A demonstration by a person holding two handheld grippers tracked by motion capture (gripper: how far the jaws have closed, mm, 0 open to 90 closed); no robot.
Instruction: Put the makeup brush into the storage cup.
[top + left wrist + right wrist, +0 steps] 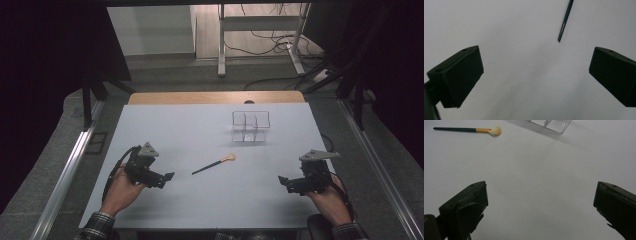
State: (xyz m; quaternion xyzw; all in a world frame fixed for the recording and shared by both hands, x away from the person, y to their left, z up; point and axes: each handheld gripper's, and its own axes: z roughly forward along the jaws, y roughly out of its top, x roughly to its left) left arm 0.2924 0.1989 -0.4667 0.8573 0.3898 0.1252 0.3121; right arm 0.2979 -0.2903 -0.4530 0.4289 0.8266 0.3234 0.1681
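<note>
both grippers, left (169,176) & right (281,179), spread wide, empty; risk: thin brush (214,164) lies flat, may skid/roll when pinched near organizer (250,126).

This looks like a lab or recording workspace: a plain white surface (165,135) stands framed by dark curtains (45,75) and metal rails (65,175), with loose cables (270,42) trailing over the grey floor around a bare metal stand (222,45) behind it.
</note>
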